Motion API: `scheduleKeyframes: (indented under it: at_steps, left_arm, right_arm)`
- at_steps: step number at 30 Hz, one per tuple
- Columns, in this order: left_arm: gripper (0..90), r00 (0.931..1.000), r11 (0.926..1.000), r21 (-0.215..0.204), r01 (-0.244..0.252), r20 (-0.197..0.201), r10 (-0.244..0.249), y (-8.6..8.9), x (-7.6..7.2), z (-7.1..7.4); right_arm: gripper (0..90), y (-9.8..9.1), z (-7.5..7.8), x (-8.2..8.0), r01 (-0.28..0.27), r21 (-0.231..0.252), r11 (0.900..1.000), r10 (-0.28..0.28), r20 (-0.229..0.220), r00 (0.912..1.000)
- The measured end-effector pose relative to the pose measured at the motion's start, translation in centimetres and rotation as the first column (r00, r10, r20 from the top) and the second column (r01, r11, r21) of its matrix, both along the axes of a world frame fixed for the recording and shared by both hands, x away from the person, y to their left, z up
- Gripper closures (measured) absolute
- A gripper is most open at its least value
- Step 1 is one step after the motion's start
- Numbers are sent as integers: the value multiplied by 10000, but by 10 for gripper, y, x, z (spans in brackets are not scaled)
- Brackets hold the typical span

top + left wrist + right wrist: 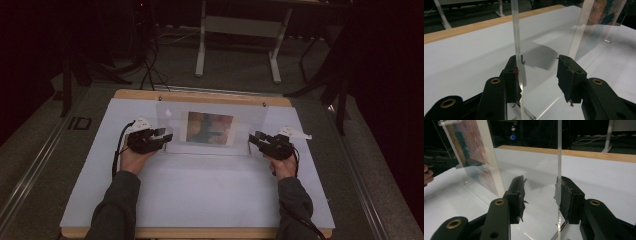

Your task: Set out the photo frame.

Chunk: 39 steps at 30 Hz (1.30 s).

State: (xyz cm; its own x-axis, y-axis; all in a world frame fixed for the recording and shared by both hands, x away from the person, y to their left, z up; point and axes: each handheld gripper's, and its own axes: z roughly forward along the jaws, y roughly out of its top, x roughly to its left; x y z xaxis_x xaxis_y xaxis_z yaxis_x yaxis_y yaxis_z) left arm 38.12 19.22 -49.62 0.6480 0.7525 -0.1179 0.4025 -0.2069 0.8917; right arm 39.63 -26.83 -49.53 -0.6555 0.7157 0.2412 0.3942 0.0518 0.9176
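Note:
A clear acrylic picture stand (250, 117) rises upright at the middle back of the white table cover (200, 190), with a colourful print (210, 127) at its centre. My left gripper (167, 136) is at its left end and my right gripper (252, 140) at its right end. In the left gripper view the stand's thin clear edge (517, 30) runs down against the left pad (512, 75) of my left gripper (540, 65), with a wide gap to the other pad. In the right gripper view the clear edge (559, 150) lies against the right pad (565, 197) of my right gripper (540, 187). The print (471, 147) stands farther off.
The wooden table edge (200, 96) runs behind the stand, with floor beyond it. White desk legs (201, 50) and dark cables (147, 70) are farther back. A person's forearms in dark sleeves (117, 210) come in from the near edge.

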Motion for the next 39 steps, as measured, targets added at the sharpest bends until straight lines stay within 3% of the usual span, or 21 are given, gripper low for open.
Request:
scheduleKeyframes:
  at_steps: [39]
  left_arm:
    - [548,9999,9999,-102,-120,9,120,-1,-4,-1]
  right_arm:
    - [599,-3,-2,0,-174,-20,9998,174,118,9998]
